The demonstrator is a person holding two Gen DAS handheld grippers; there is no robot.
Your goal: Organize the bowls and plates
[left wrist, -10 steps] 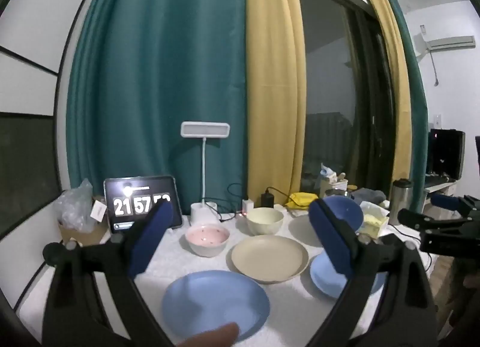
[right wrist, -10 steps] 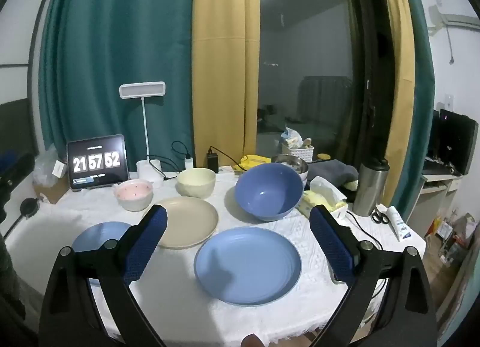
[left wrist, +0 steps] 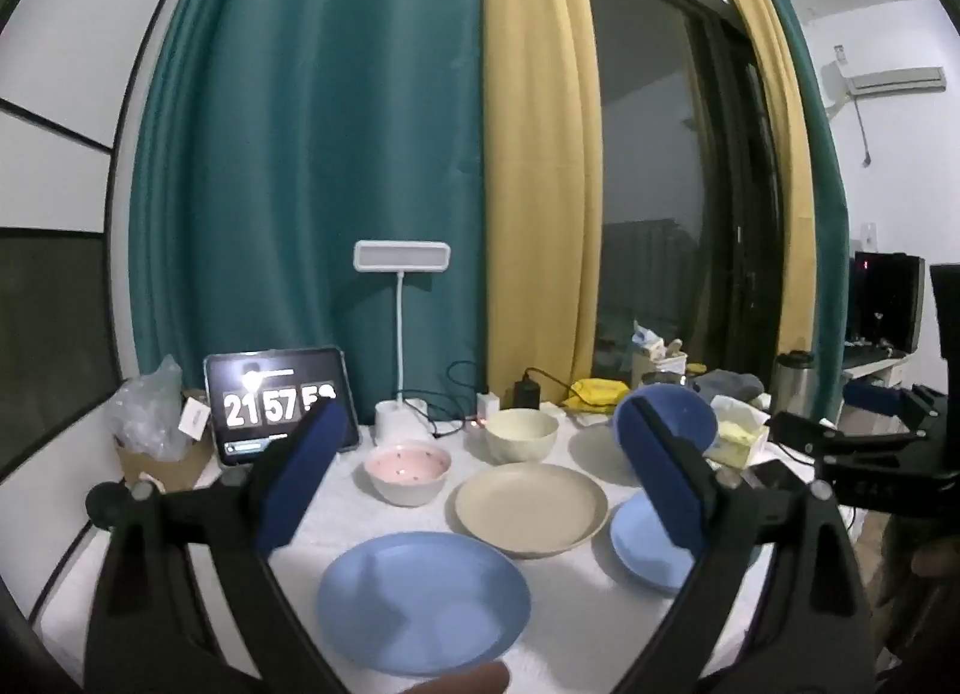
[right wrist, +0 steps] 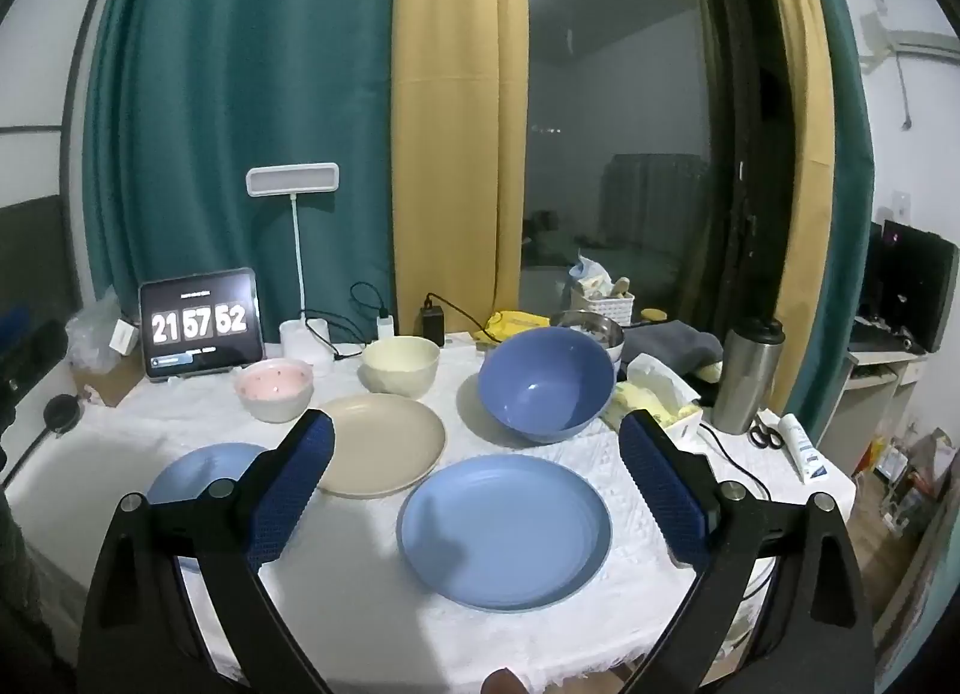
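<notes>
Left to right across the white-clothed desk point(right wrist: 108, 454): left blue plate point(left wrist: 423, 601) lies flat at the near left edge, directly ahead of and below the left tongs point(left wrist: 477, 481), between their spread fingers in the left wrist view. Pink bowl point(right wrist: 274, 388) sits upright behind it, in front of the clock tablet point(right wrist: 201, 322). Beige plate point(right wrist: 378, 445) is mid-desk, with the cream bowl point(right wrist: 401, 365) just behind it. Right blue plate point(right wrist: 504, 532) lies flat near the front edge, centred ahead of the right tongs point(right wrist: 477, 490). Big blue bowl point(right wrist: 547, 382) sits behind it, tipped so its opening faces the camera. Steel flask point(right wrist: 747, 373) is far right. Both tongs are wide apart and empty, hovering above the desk, touching nothing. Each blue plate lies nearest its own side's tongs; the beige plate sits between the two. The plates are round, so no long axis; a rim pinch from the near edge looks likely. All pieces look matte, smooth, plastic-like, probably light. No stacking is done yet; my guess is the plates get stacked first, task near its start.
</notes>
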